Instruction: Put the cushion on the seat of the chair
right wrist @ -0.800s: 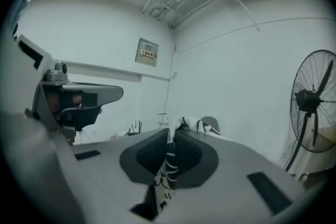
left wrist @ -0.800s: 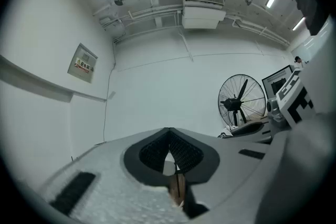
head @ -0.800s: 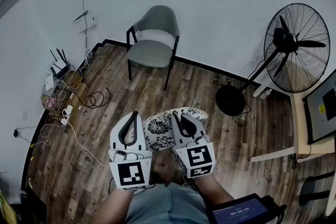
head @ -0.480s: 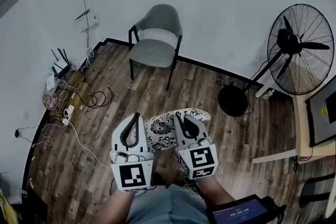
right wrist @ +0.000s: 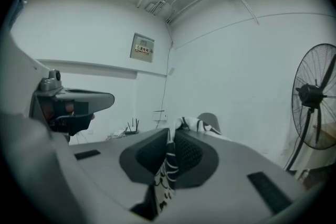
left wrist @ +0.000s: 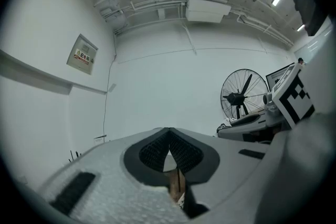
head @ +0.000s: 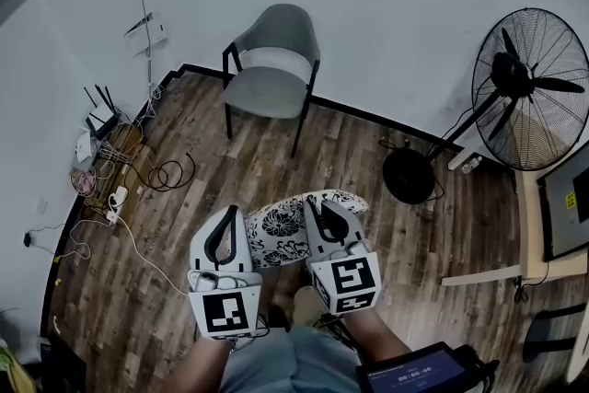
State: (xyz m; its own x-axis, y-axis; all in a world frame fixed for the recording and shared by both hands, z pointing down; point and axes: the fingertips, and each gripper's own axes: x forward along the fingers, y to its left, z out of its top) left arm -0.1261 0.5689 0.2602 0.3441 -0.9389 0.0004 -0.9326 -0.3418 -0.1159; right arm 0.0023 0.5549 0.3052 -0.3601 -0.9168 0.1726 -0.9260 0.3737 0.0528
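A grey chair (head: 270,74) with black legs stands against the far wall, its seat (head: 261,94) bare. The black-and-white patterned cushion (head: 283,232) hangs in front of me over the wood floor, well short of the chair. My right gripper (head: 311,201) is shut on its right edge, and the fabric (right wrist: 167,176) shows pinched between the pads in the right gripper view. My left gripper (head: 232,211) sits just left of the cushion. Its jaws (left wrist: 169,134) meet at the tips with no fabric seen between them. The chair (right wrist: 210,119) peeks over the right jaws.
A large black pedestal fan (head: 523,87) stands at the right, its round base (head: 408,177) on the floor. Routers, a power strip and tangled cables (head: 115,163) lie along the left wall. A white desk with a monitor (head: 563,202) fills the right edge.
My left gripper has drawn back slightly toward me and to the left, away from the cushion's edge. The right gripper still holds the cushion in the same place.
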